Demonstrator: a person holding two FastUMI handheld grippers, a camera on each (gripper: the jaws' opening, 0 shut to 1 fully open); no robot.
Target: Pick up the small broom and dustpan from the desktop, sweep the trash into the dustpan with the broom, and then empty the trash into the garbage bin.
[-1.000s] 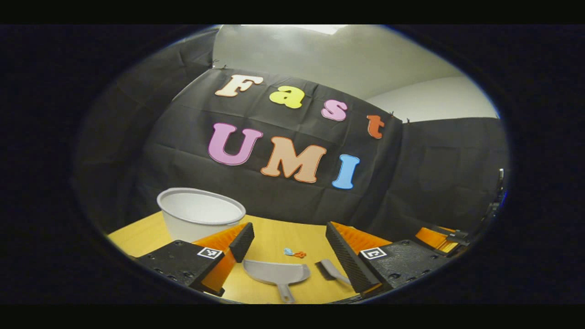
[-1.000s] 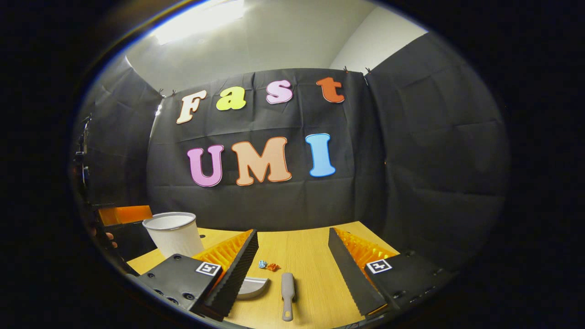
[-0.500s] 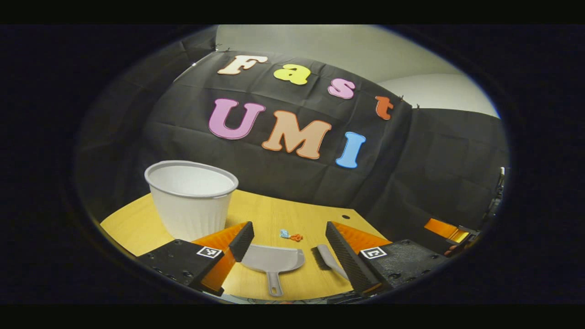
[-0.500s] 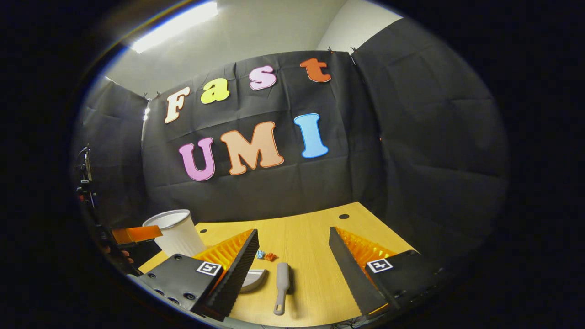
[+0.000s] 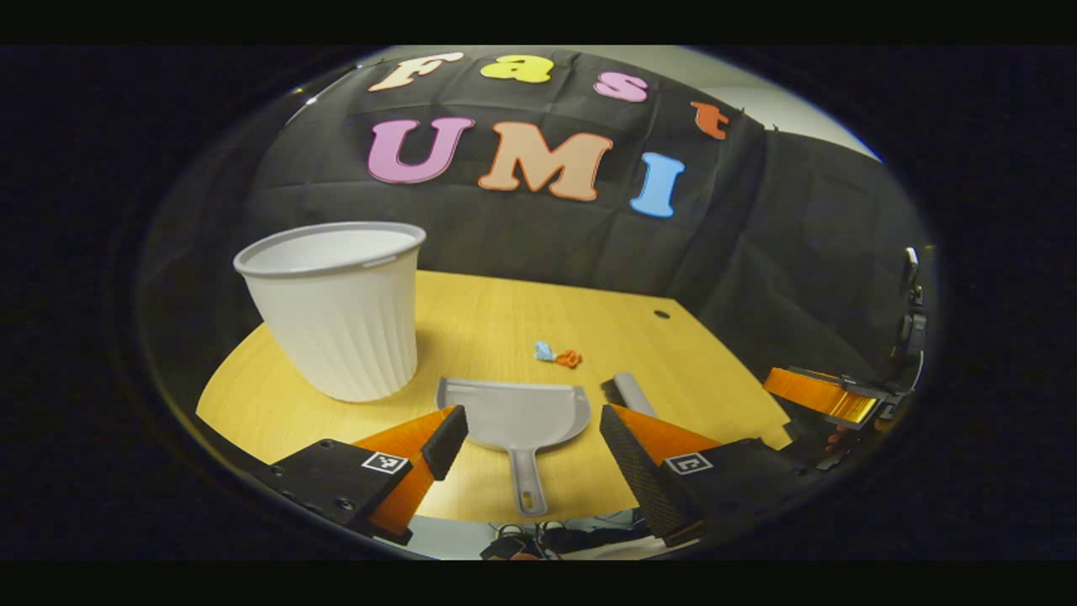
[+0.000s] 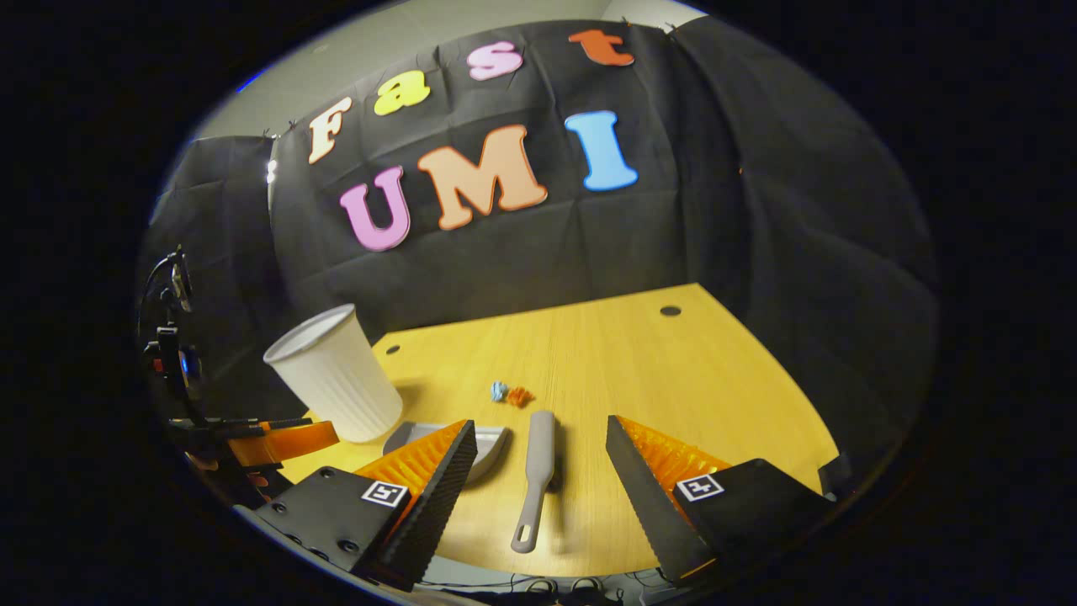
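While both grippers hang above the near edge of the desk, we see the left gripper with its jaws spread wide and nothing between them. In the left gripper view the dustpan lies flat on the desk at the lower middle of the frame, framed by the two fingers, its handle pointing toward the near edge. The broom lies just right of the dustpan, partly hidden behind the right-hand finger. Above them, near the centre of the frame, sits the trash, a blue scrap and an orange scrap touching each other. The garbage bin stands upright at the left of the frame, well apart from the trash.

In the right gripper view we see the right gripper likewise wide open and empty. The broom lies between its fingers at the lower middle of the frame, handle toward the near edge. The dustpan shows just left of the broom, mostly hidden behind the left-hand finger. The trash lies just above the broom head, and the garbage bin stands at the left of the frame.
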